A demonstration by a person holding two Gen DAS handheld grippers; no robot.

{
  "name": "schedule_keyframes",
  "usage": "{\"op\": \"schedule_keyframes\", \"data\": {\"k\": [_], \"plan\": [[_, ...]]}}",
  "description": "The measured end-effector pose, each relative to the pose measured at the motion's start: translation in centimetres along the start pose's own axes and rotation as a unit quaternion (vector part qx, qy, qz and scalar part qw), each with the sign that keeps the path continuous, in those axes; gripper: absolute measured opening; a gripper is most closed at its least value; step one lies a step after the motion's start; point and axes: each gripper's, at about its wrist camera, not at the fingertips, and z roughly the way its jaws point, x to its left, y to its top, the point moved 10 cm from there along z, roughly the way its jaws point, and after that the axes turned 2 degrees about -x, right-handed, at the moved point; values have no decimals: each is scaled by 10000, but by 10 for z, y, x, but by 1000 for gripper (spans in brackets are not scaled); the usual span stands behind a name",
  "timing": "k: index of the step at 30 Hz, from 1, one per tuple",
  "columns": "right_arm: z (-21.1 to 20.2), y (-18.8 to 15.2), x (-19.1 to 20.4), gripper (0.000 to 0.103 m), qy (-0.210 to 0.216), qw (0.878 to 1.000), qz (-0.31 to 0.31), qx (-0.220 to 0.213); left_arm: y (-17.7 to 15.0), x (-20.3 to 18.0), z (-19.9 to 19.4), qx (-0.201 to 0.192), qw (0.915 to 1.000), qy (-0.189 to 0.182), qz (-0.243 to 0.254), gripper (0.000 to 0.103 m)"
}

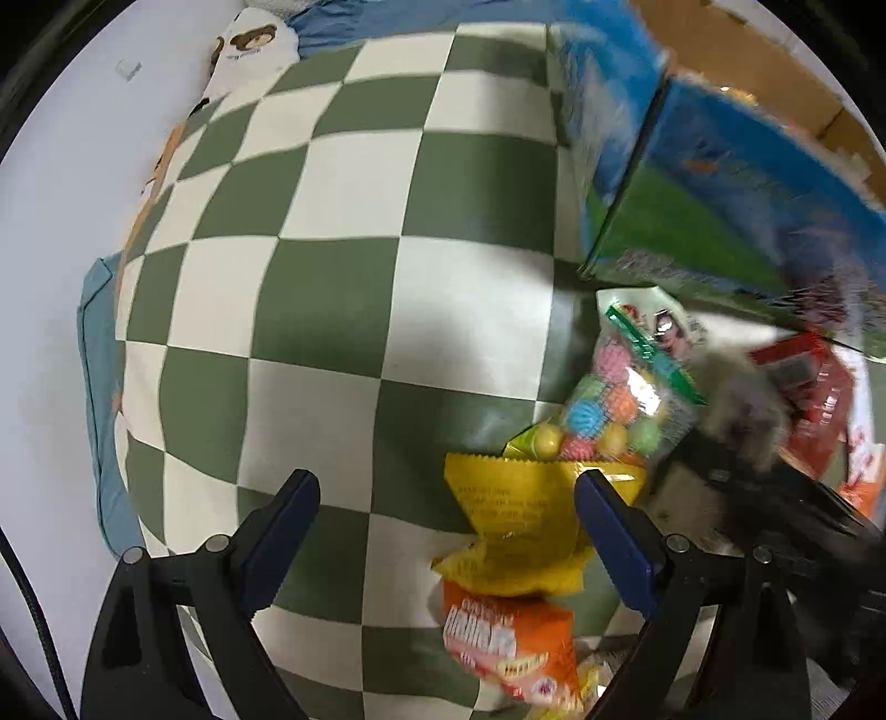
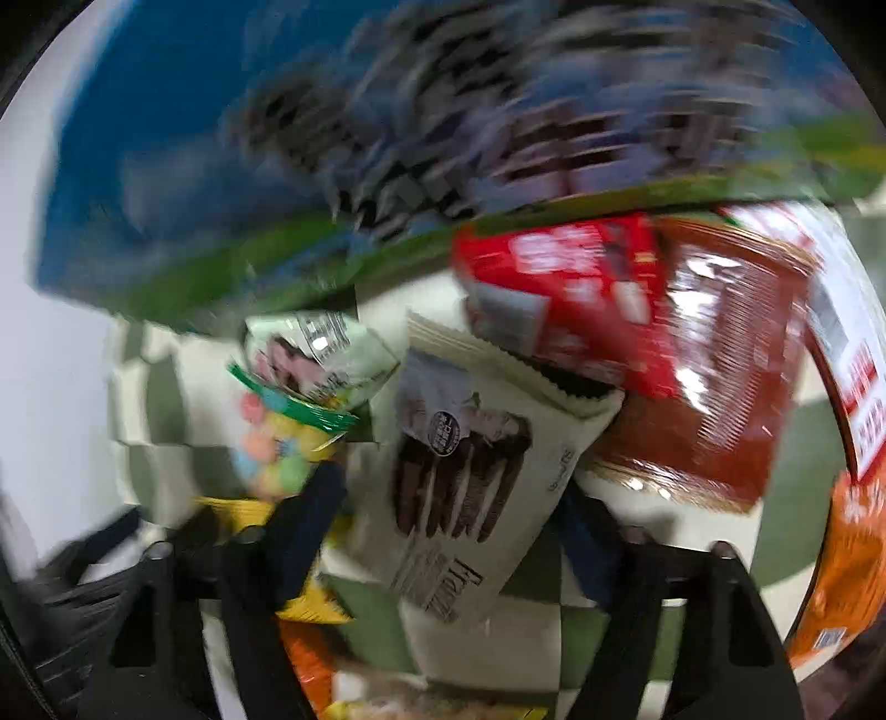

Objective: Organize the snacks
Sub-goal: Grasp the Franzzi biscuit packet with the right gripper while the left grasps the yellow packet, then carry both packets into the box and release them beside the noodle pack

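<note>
My left gripper is open and empty, low over the checkered cloth. A yellow snack packet lies by its right finger, an orange packet below it, and a clear bag of coloured balls beyond. My right gripper is open, its fingers on either side of a white wafer packet; the view is blurred and I cannot tell if the pads touch it. Red packets and a dark red bag lie past it.
A blue and green cardboard box stands open at the right, seen close in the right wrist view. An orange bag lies at far right. A bear-print pillow and blue sheet border the cloth.
</note>
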Motion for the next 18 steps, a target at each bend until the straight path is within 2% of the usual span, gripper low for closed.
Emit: {"op": "schedule_keyframes", "data": {"k": [3, 5, 7, 10, 11, 13, 15, 18], "plan": [[3, -6, 8, 62, -172, 9982, -578, -12, -10, -3, -13, -37, 9995, -33, 308, 94], [0, -14, 4, 62, -257, 9956, -904, 43, -21, -13, -12, 55, 9988, -127, 477, 94], [-3, -25, -4, 62, -333, 9927, -1144, 162, -33, -23, -1, 251, 9973, -107, 680, 94], [-9, -39, -18, 62, -486, 9885, -1398, 302, -40, -31, 19, 476, 9966, -113, 662, 92], [-10, -45, -21, 62, -516, 9879, -1428, 322, -41, -33, 24, 525, 9969, -191, 557, 72], [-13, -53, -28, 62, -576, 9869, -1463, 366, -44, -34, 36, 685, 9966, -376, 272, 45], [-16, -58, -33, 62, -607, 9867, -1458, 377, -42, -28, 39, 660, 9969, -410, 98, 45], [-20, -63, -41, 62, -619, 9872, -1416, 395, -35, -7, 31, 460, 9987, -176, 159, 44]]}}
